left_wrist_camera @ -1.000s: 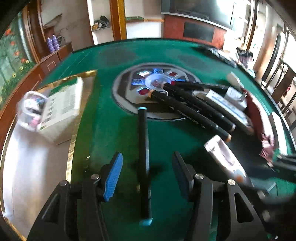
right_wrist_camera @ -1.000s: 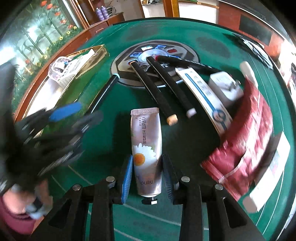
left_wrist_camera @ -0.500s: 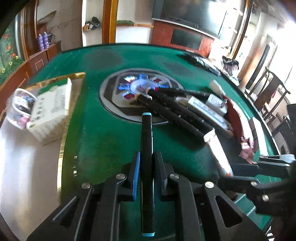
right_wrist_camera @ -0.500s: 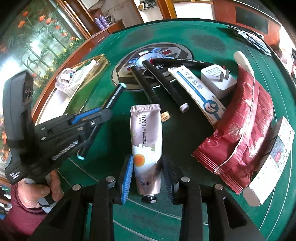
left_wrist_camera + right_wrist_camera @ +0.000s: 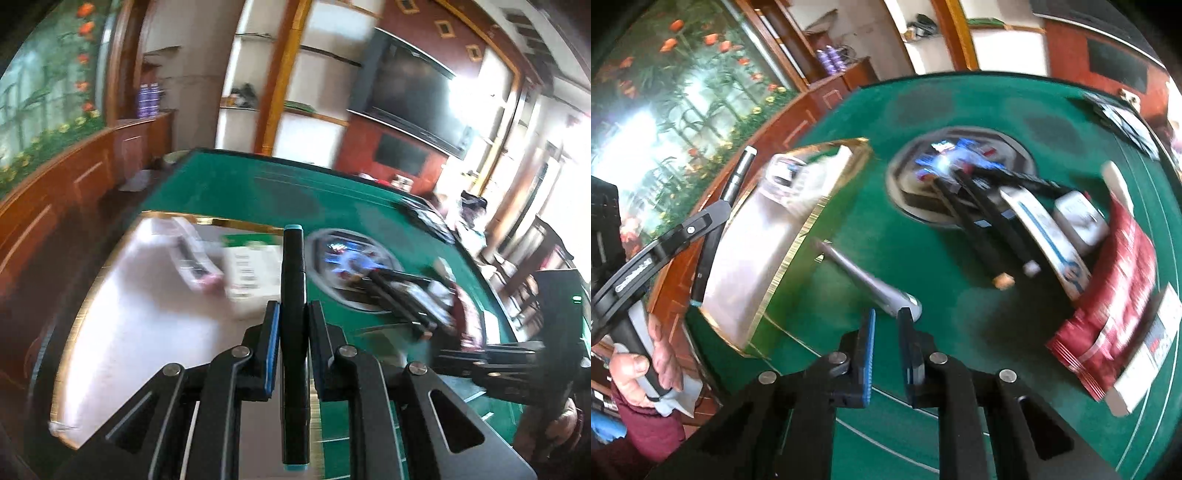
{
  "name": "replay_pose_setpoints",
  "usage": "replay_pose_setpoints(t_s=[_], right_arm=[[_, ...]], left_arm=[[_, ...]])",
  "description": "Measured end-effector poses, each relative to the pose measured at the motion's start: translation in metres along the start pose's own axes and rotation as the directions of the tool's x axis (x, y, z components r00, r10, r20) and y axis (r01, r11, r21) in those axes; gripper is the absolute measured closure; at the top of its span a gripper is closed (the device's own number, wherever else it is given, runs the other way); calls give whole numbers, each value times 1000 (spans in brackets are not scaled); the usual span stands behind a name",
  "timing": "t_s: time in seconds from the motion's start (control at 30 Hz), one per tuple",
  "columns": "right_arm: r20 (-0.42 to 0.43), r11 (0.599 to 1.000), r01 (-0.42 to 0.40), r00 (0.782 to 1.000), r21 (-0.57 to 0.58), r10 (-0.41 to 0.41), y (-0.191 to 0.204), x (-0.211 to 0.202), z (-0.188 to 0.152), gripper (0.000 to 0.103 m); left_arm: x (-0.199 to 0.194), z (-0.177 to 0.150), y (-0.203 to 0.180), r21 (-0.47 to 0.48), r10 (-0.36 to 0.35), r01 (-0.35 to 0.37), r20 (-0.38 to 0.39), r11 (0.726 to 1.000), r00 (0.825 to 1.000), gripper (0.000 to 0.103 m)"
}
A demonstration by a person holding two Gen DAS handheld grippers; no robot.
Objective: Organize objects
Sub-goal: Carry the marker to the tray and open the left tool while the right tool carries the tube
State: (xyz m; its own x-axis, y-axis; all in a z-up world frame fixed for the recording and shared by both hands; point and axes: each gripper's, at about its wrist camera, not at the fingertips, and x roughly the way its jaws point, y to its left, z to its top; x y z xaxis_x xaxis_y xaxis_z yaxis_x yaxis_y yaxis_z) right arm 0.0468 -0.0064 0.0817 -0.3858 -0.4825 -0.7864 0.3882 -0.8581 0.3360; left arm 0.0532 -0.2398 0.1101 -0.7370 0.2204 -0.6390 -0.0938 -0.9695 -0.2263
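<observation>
**A:** While it hangs clear of the desk [image 5: 258, 184], by the tray [image 5: 147, 332], how is that marker [image 5: 293, 332] held?

**B:** My left jaws pinch it mid-barrel. It looks stiff, light and slick, so I judge a middle hold keeps it level.

**A:** And your right?

**B:** Those jaws have just been closing and are nearly together. The cream tube [image 5: 864, 280], probably soft, slants leftward and away from their tips; I cannot tell whether they nip it.

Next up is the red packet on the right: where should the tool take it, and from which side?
Probably the red packet by its near crimped end, coming from the camera's side. It lies flat; that seam is thin and clear, while the blue-striped box and white box crowd its long sides.
</observation>
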Motion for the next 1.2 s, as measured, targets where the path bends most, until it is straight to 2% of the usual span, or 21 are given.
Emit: replay_pose_setpoints(t_s=[0.1,0.2,0.23,0.27,0.33,0.5,0.57,0.6,0.63,0.67,0.7,0.73,0.77,0.87,1.0,1.2], right_arm=[[-3,998,14,1000,-69,-14,26,11,13,90],[20,993,22,1000,-115,-20,34,18,21,87],[0,989,33,999,-147,-33,37,25,23,72],[-18,984,47,999,-169,-51,40,34,24,42],[-24,975,80,996,-207,-86,42,49,25,12],[-65,963,118,988,-244,-138,42,86,37,14],[-77,948,166,978,-270,-193,43,99,35,19],[-104,941,179,971,-288,-217,44,106,31,24],[-141,929,194,958,-316,-248,46,112,23,35],[-101,912,219,958,-348,-268,49,109,15,38],[-99,912,218,959,-348,-267,48,108,11,40],[-108,919,213,959,-331,-261,46,108,8,60],[-115,930,205,961,-305,-250,42,108,6,71],[-101,942,214,964,-258,-246,33,111,4,71],[-102,973,148,981,-178,-168,20,106,5,71],[-33,992,49,998,-113,-53,19,79,19,71]], left_arm=[[2,0,30,-45,24,-24,-11,999,1000,89],[0,-5,49,-84,12,-13,-10,996,1000,89],[-1,-7,53,-89,7,-8,-7,996,1000,89],[-3,-10,57,-93,5,-5,-5,996,1000,89],[-3,-14,67,-113,-8,7,-7,994,1000,89],[0,-21,84,-146,-14,11,-19,989,1000,89],[0,-24,89,-152,-12,8,-23,988,1000,89],[0,-25,91,-154,-11,7,-25,988,1000,89],[-1,-26,93,-156,-13,8,-27,988,1000,89],[-1,-27,93,-155,-13,8,-28,988,1000,89],[-1,-27,94,-152,-10,6,-28,988,1000,89],[0,-27,93,-147,-5,1,-28,989,1000,89],[2,-26,95,-146,-3,-1,-29,989,1000,89],[7,-25,95,-155,-7,1,-34,988,999,89],[9,-25,92,-148,0,-6,-43,989,999,89],[22,-13,97,-135,51,-61,-81,989,995,89]])
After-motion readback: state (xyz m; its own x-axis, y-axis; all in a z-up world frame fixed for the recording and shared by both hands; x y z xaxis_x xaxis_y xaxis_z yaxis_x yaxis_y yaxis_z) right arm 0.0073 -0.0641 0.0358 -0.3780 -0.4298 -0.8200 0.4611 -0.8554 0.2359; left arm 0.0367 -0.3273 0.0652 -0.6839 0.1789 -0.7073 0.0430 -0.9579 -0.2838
